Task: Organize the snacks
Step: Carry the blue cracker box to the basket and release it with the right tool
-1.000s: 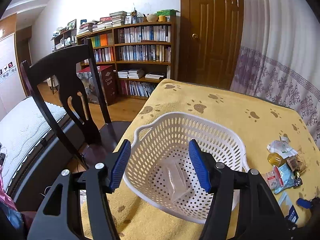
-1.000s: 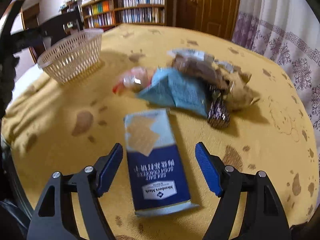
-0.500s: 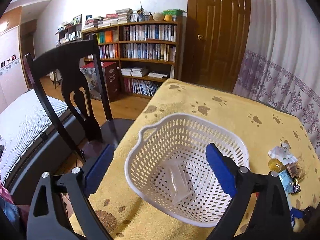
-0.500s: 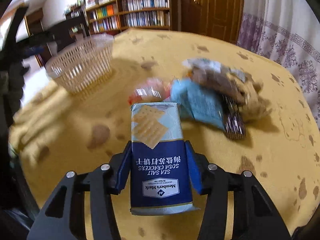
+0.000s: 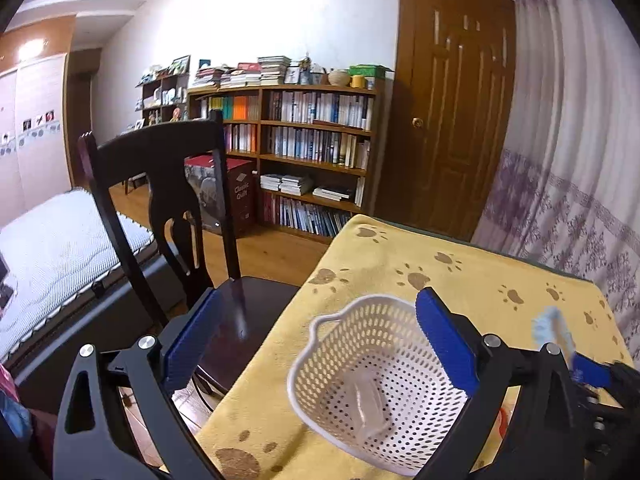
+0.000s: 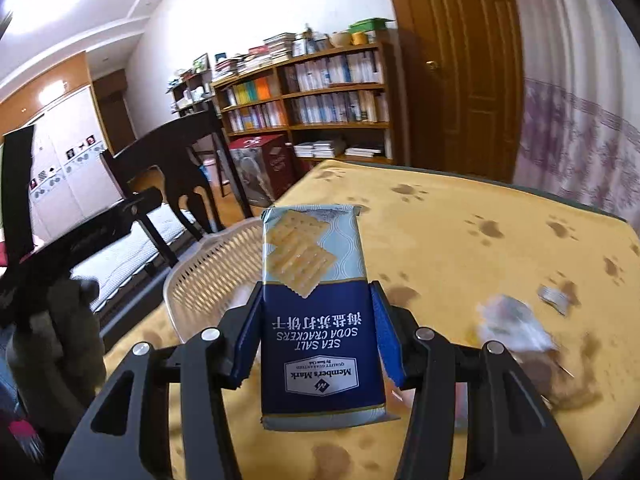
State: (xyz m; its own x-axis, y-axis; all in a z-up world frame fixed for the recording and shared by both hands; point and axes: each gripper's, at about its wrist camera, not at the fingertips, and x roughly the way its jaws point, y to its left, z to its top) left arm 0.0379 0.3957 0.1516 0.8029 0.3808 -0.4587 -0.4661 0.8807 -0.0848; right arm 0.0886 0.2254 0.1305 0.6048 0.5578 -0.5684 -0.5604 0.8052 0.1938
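Our right gripper [image 6: 316,340], clamped on the cracker pack [image 6: 318,308] lengthwise, has the basket [image 6: 212,276] just far-left; our left gripper [image 5: 320,344] gapes wide.

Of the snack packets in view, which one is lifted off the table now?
The blue soda cracker packet, clamped in the right hand-held gripper and raised toward the basket; the other snacks lie on the yellow cloth.

A glossy foil-like cracker packet [image 6: 320,312] sits between matt blue pads [image 6: 384,344] on black plastic gripper arms. Behind it, a white perforated plastic basket [image 5: 372,392] rests on soft, fuzzy yellow cloth [image 5: 460,280]. Beside the basket, a dark polished wood chair [image 5: 168,200] shines.
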